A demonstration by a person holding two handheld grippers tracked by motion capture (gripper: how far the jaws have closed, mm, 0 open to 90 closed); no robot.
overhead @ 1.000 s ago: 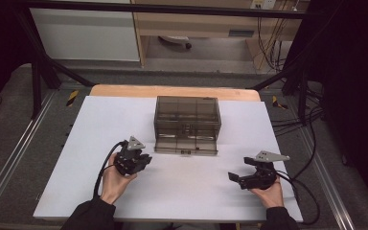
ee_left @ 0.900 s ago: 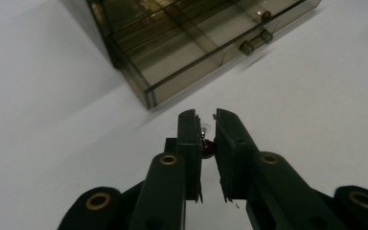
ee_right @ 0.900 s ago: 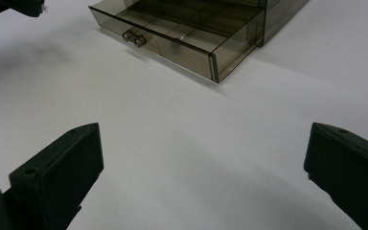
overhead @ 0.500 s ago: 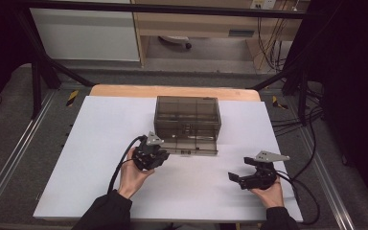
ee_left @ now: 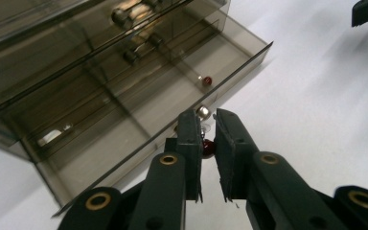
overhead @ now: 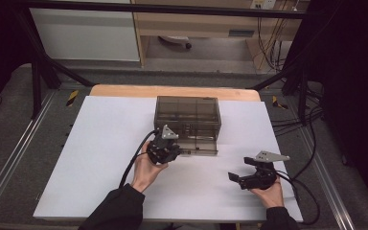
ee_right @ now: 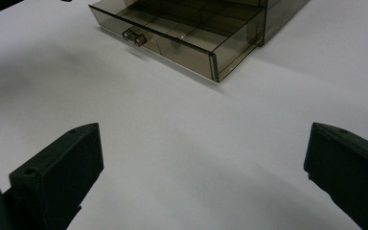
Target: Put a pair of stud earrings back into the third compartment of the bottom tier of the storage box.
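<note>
No legible text — labels, numbers — anywhere.

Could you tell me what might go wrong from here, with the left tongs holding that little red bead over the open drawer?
The red bead is pinched by a thin sliver between the left tongs, so it could slip out and roll across the white table. The tongs sit right at the front wall of the drawer, so a nudge might shift the cabinet. The right tongs rest apart, open, bracing nothing.

Drawer box (overhead: 188, 115) mid-table (overhead: 96, 143) — left hand-held gripper (overhead: 168, 149) before its open drawer (overhead: 199, 146).
</note>
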